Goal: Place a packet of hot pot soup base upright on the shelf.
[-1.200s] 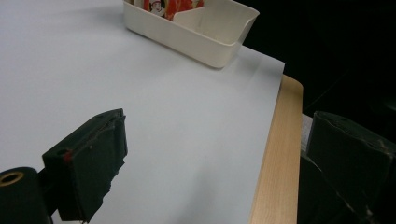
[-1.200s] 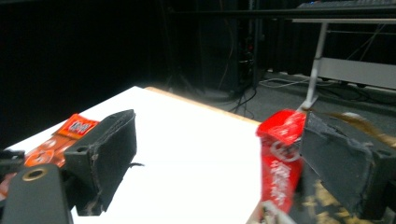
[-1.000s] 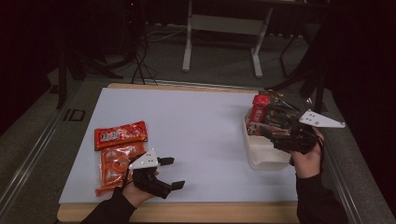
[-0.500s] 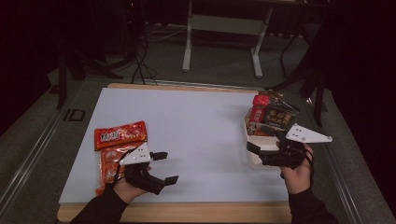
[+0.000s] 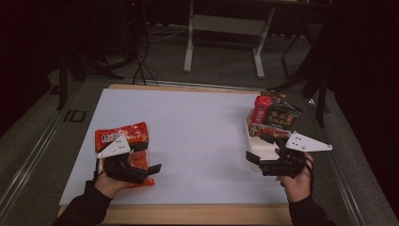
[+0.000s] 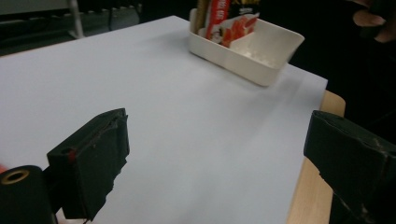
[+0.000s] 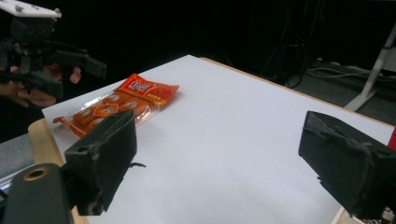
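Observation:
Two orange-red snack packets lie at the table's near left, one red, one with round snacks printed on it. My left gripper hovers over the nearer packet, open and pointing right, with nothing between its jaws. A white bin at the right holds upright packets. My right gripper sits at the bin's near end, pointing left. Its jaws have just been opening and hold nothing.
The white table sheet spreads between the two hands. A wooden table edge runs along the near side. Beyond the table stand a white frame's legs and cables on a dark floor.
My left gripper has drawn left and risen over the orange packets. My right gripper has come off the bin's top, left and toward the near edge.

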`<move>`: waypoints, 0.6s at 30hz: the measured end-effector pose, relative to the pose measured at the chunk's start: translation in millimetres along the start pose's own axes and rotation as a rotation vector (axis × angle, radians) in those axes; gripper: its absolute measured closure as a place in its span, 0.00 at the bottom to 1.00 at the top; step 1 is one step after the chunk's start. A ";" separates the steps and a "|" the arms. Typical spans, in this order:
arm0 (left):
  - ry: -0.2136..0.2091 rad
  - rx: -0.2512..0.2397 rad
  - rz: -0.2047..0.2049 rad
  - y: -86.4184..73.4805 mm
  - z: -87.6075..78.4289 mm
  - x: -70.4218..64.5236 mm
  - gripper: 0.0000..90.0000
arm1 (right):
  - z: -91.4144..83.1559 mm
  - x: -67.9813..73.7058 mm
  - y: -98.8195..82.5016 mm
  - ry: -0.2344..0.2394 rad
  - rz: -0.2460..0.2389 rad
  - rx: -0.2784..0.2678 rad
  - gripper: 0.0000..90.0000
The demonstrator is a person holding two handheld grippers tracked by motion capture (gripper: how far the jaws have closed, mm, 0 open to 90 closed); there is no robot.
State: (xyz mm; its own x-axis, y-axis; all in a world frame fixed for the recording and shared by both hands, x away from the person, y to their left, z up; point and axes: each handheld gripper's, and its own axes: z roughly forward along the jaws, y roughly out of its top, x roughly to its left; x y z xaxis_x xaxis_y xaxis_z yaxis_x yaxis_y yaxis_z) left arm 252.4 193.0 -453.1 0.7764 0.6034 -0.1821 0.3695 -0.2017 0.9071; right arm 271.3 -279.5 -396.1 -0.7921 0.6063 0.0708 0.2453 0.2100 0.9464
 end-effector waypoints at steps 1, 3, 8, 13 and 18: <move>0.013 0.000 -0.003 -0.4 -3.1 2.2 0.09 | 0.8 1.3 -0.2 0.005 0.000 0.010 0.12; 0.038 0.006 -0.010 -1.3 -9.9 7.8 0.09 | 2.1 4.0 -1.0 -0.004 -0.014 0.010 0.12; 0.108 0.003 -0.033 -5.0 -23.8 20.3 0.12 | 5.3 8.7 -2.5 0.006 -0.024 0.015 0.12; 0.191 0.006 -0.069 -10.2 -37.3 37.8 0.16 | 7.0 12.5 -3.8 0.016 -0.037 0.025 0.12; 0.285 0.019 -0.088 -19.2 -47.9 54.3 0.23 | 6.4 13.5 -5.0 0.023 -0.037 0.026 0.13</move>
State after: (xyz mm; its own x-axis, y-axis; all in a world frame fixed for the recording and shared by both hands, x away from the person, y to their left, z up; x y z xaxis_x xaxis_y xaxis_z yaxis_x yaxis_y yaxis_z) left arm 263.0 266.5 -462.3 0.5673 0.8109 -0.1436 0.4407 -0.1516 0.8848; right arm 263.0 -267.4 -401.9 -0.8133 0.5802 0.0435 0.2301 0.2521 0.9399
